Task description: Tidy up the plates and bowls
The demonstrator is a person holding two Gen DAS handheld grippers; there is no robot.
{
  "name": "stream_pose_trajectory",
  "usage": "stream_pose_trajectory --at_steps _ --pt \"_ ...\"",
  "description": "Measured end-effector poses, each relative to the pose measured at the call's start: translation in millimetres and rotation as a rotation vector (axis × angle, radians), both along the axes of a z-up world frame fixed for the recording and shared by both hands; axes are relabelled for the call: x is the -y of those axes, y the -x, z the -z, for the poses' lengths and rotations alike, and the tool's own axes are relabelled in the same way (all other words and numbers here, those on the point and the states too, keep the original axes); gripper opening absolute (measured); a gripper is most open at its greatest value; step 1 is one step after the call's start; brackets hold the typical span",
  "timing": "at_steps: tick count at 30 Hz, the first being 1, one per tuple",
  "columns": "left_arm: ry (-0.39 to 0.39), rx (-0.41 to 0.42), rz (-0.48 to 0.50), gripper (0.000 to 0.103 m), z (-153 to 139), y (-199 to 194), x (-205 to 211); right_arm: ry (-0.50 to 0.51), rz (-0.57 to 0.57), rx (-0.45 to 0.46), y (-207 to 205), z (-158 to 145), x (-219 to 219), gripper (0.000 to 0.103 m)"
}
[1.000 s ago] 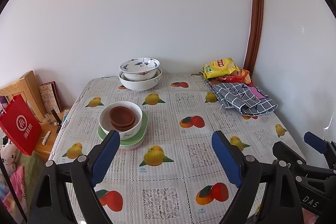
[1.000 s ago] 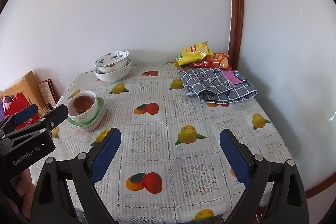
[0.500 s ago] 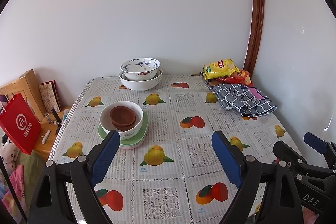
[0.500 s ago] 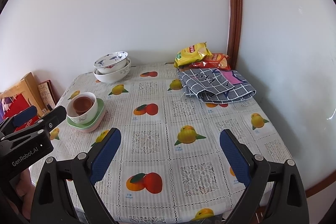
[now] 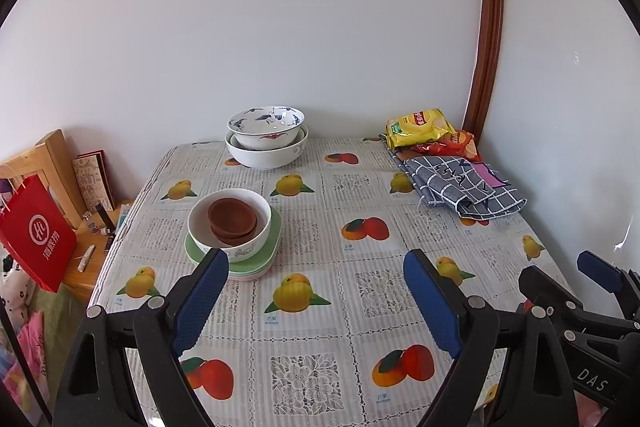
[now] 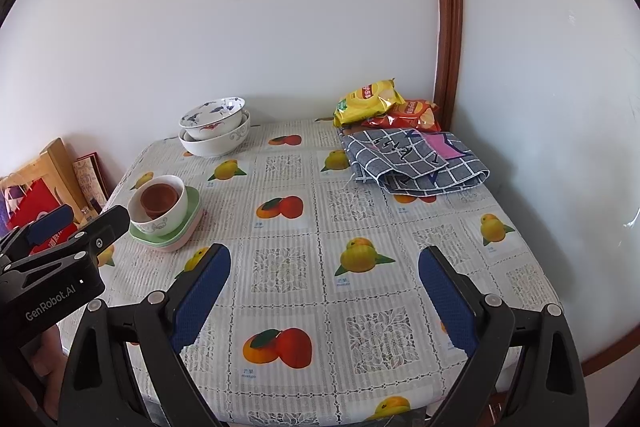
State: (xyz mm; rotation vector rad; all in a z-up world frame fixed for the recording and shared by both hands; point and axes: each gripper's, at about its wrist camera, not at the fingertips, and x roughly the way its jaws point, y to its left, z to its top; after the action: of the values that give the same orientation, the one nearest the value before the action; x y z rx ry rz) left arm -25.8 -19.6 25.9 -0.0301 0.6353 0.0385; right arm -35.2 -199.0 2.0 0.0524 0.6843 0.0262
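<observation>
Bowls (image 5: 230,223), left view: nearer, larger.

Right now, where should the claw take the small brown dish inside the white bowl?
Probably on its rim, from above: the brown dish sits nested in the white bowl, whose wall hides its sides. One finger inside, one outside the exposed near edge.

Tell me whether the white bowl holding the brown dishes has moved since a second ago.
No. The white bowl sits in the same spot on the green plate, in line with the same mango print on the tablecloth as before.
</observation>
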Motion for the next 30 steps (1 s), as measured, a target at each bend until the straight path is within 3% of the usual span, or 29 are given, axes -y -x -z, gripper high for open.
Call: stream_pose_trajectory --at_steps 30 --pt "0.002 -0.002 -0.004 0.09 1.0 0.1 -4.0 0.001 -0.013 0.003 2.0 -1.0 -3.9 0.094"
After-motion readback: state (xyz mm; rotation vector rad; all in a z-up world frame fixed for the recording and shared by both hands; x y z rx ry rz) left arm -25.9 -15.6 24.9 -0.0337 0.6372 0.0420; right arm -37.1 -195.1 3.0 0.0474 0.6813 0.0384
